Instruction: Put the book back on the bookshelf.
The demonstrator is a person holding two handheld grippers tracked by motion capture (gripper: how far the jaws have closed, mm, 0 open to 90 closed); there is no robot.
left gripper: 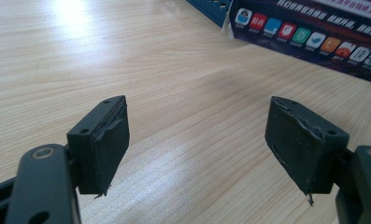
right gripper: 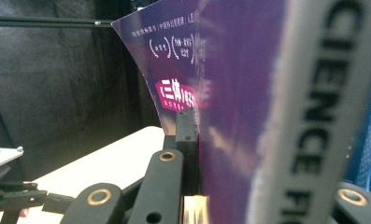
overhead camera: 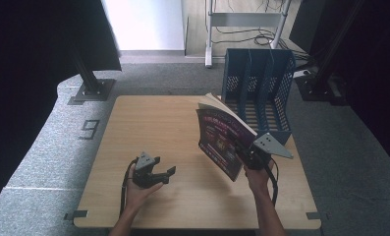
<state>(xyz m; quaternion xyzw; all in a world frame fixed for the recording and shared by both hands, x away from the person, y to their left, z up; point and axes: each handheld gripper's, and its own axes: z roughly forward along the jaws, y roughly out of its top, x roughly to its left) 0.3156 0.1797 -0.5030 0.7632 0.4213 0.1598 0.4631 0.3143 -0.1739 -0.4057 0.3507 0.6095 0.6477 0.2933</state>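
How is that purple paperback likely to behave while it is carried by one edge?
The purple paperback probably flexes: its cover curves above the right gripper. Its glossy cover may slip. It seems light enough for an upright grip.

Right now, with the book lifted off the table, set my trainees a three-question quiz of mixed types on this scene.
1. True or false: the right gripper is clamped on the purple book.
2. How do the left gripper jaws stand? A) closed on the book B) open with nothing between them C) closed on a cable
3. Name the container standing at the table's far right edge, behind the book.

Key
1. True: its jaws pinch the book near the spine, holding it upright above the table.
2. B
3. The blue file rack, with its slots empty.
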